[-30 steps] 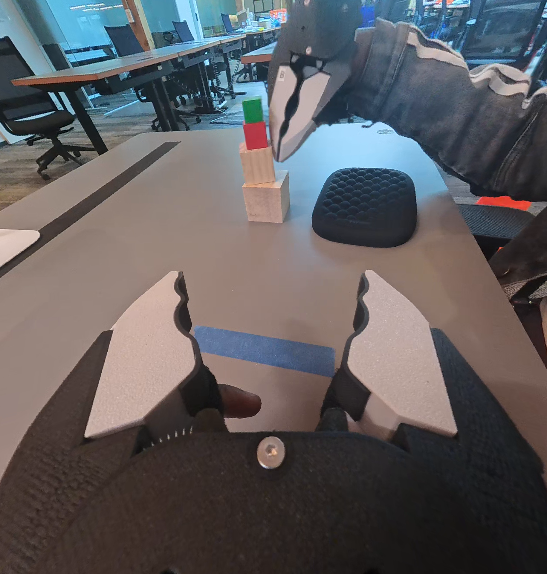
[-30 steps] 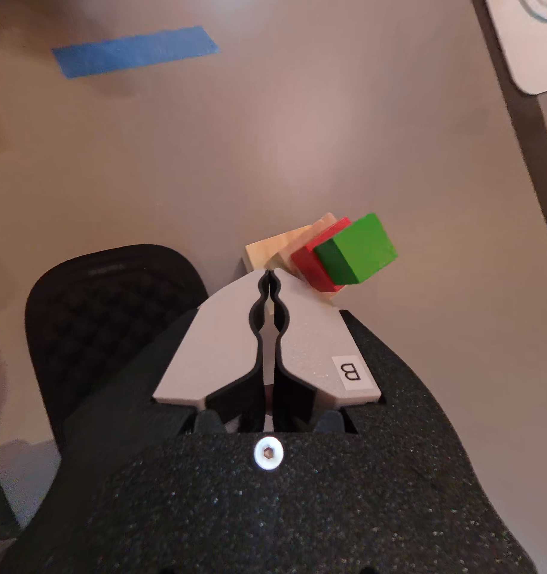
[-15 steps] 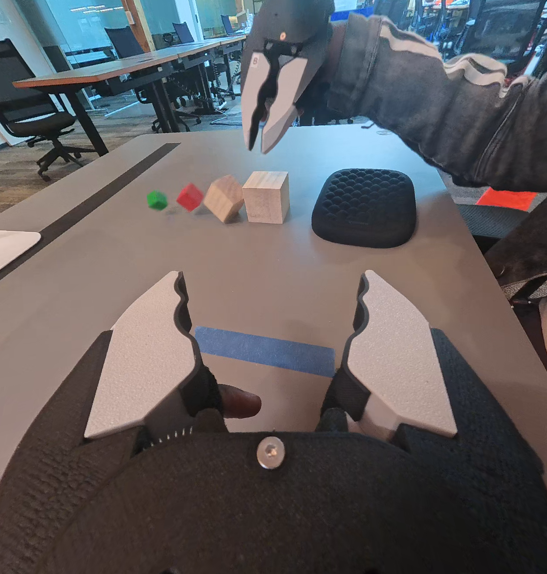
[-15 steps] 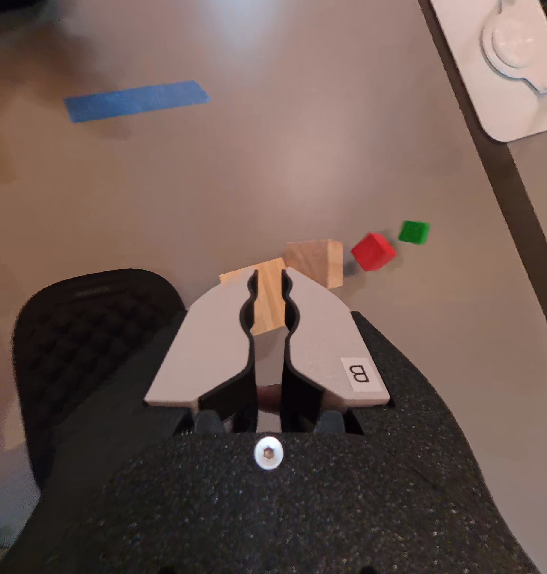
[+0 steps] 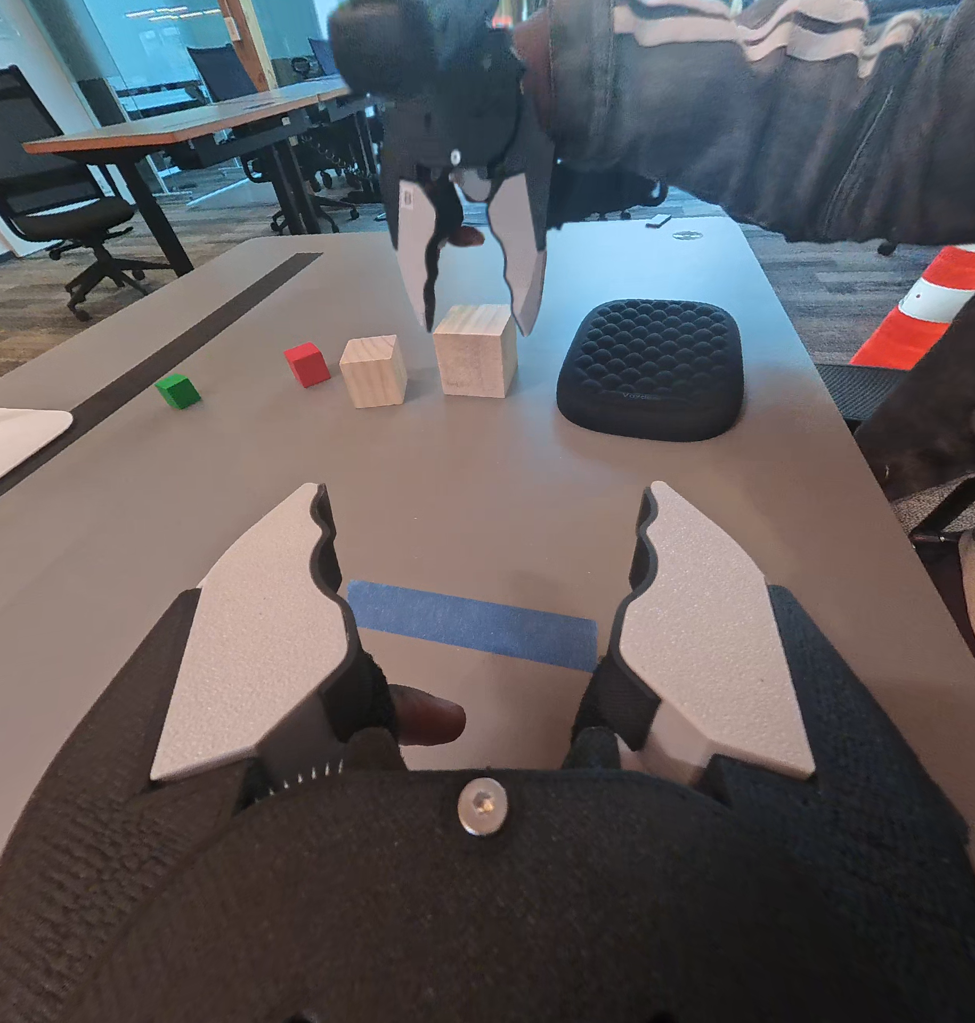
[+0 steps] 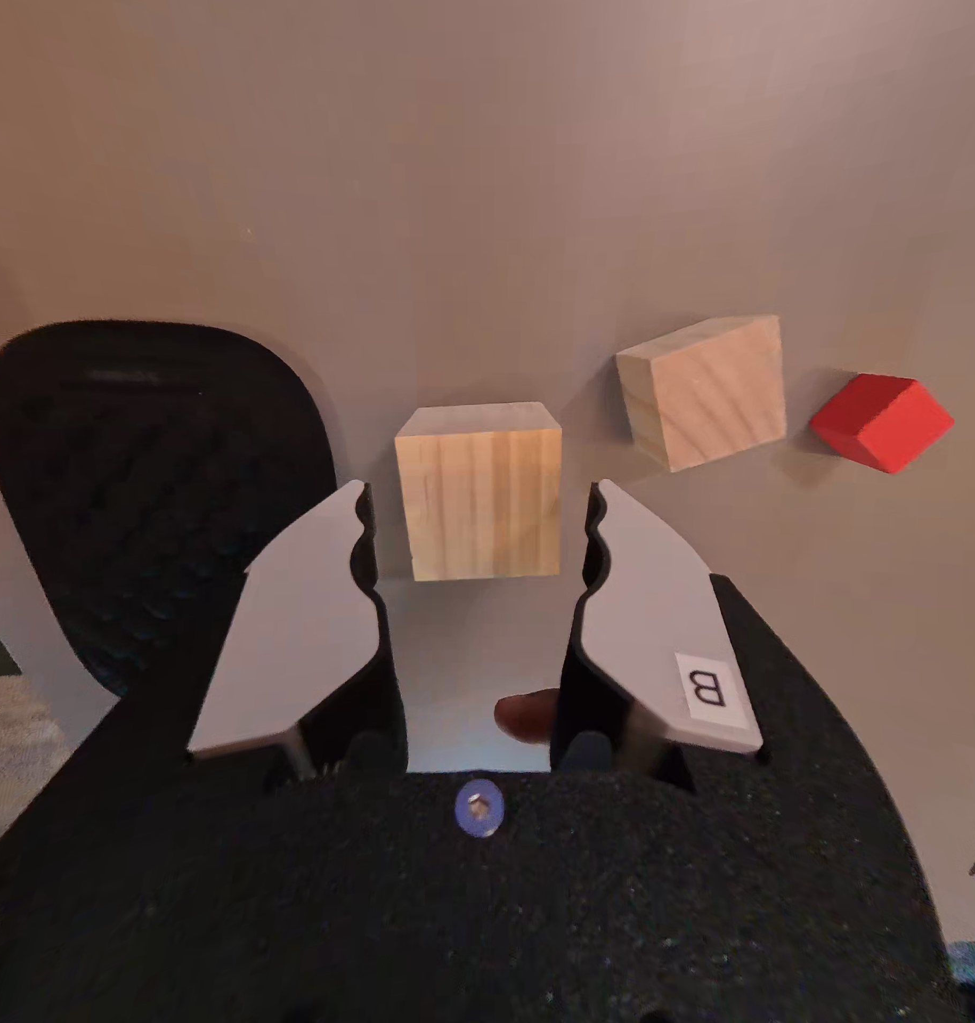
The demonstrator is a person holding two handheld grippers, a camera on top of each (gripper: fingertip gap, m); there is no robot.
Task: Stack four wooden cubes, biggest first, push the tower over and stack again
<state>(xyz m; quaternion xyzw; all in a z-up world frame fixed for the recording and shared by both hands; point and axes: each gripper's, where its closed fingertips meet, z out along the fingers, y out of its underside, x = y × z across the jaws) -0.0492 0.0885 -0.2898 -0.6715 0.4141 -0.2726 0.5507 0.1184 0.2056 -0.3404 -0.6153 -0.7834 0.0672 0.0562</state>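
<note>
The right tool (image 6: pixel 477 487) is hanging above the table (image 6: pixel 474 194) with its jaws standing wide and holding nothing. Its fingers (image 6: pixel 308 587) are pale grey, matt and finely grained, lined on the inside with black wavy pads, and growing out of a rough black body. The biggest cube (image 6: pixel 477 498), bare light wood with straight grain and crisp edges, is showing between the two tips, with a gap of table on either side of it; in the left wrist view the tips are sitting just over its top corners (image 5: pixel 477 354), and whether they are touching it is hard to judge.

Just beside it the second wooden cube (image 6: pixel 706 393) is lying turned at an angle, and past that the smooth red cube (image 6: pixel 884 423) is resting askew, apart from it. The small green cube (image 5: pixel 178 391) is lying farthest along the row, near a dark strip (image 5: pixel 197 337) in the table; the right wrist view is cutting it off. On the other side of the biggest cube a black rounded pad (image 5: pixel 648 368) with a scaly, dimpled surface is lying flat.

The left tool (image 5: pixel 482 492) is hovering well back from the row, jaws spread wide and bare, with a strip of blue tape (image 5: pixel 474 623) between its fingers. A dark denim sleeve (image 5: pixel 751 122), blurred, is filling the upper right.
</note>
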